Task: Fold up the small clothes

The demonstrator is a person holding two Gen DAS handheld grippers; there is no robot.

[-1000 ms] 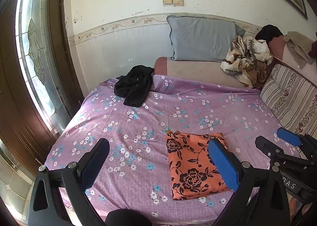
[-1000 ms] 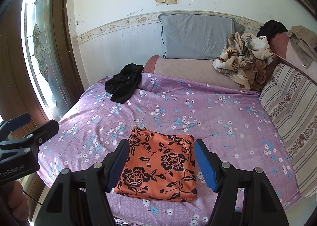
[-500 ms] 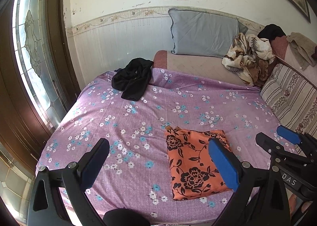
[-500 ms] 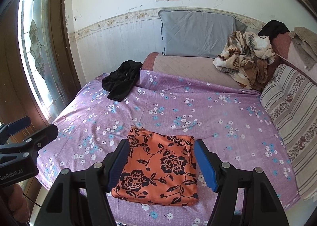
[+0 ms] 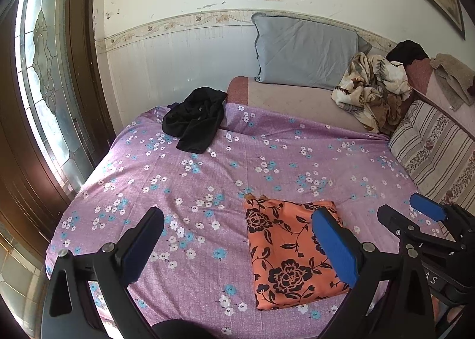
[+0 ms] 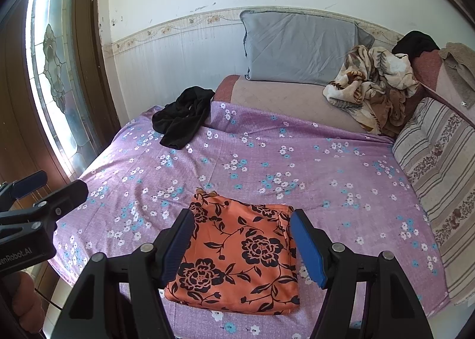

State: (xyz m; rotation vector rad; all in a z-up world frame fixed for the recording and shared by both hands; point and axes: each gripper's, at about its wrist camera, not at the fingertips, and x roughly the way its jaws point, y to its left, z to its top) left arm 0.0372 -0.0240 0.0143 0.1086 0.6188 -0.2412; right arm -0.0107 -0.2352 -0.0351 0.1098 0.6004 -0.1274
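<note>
the folded orange cloth (image 6: 237, 252) lies flat on the purple sheet (image 6: 297, 154), black clothes (image 6: 181, 116) at 11 o'clock. left gripper (image 5: 237, 247) and right gripper (image 6: 242, 245) both spread wide, holding nothing.

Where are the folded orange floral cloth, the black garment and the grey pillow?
orange floral cloth (image 6: 237, 252): right wrist view, middle of top face.
black garment (image 5: 194, 119): left wrist view, centre of heap.
grey pillow (image 5: 305, 50): left wrist view, middle of front.

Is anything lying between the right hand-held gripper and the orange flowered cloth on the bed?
Nothing visible does. The right hand-held gripper hangs open over the folded orange cloth, with only bare purple sheet around it. The black garment lies far off.
</note>
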